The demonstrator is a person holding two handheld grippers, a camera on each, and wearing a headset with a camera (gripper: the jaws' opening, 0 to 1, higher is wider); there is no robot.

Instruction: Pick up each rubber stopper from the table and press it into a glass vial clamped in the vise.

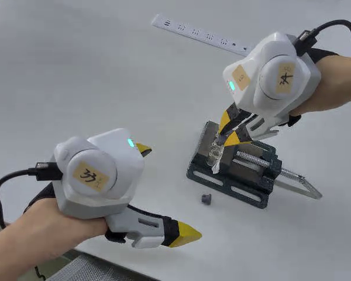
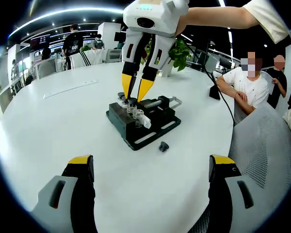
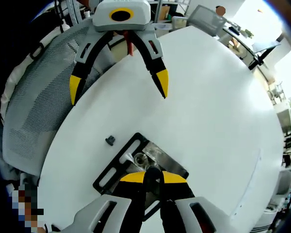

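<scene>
The right gripper [image 1: 223, 140] is up over the black vise [image 1: 248, 175], and its yellow tips point down at the row of glass vials [image 1: 214, 155] held in the vise. Its jaws are pinched nearly together. In the right gripper view a small dark stopper [image 3: 153, 171] sits between the tips, so it looks like the gripper is holding that one. The vials stand straight up with their mouths on top, and the held stopper is right above them. So I think the next push has to go straight down. If it goes in crooked, the stopper could tip or slip off the glass. The left gripper [image 2: 151, 159] is low and near the person, with its jaws spread wide and nothing in them. One more loose rubber stopper [image 1: 206, 199] lies on the white table [image 1: 76, 70], just in front of the vise base and not touching it. In the left gripper view it is straight ahead of the open jaws, a tiny bit to the right. It is closer to the left gripper than to the right one. It is so small that I cannot tell which way it is lying. I think the task is partly done, with this stopper to press in and the loose one not yet picked up.
</scene>
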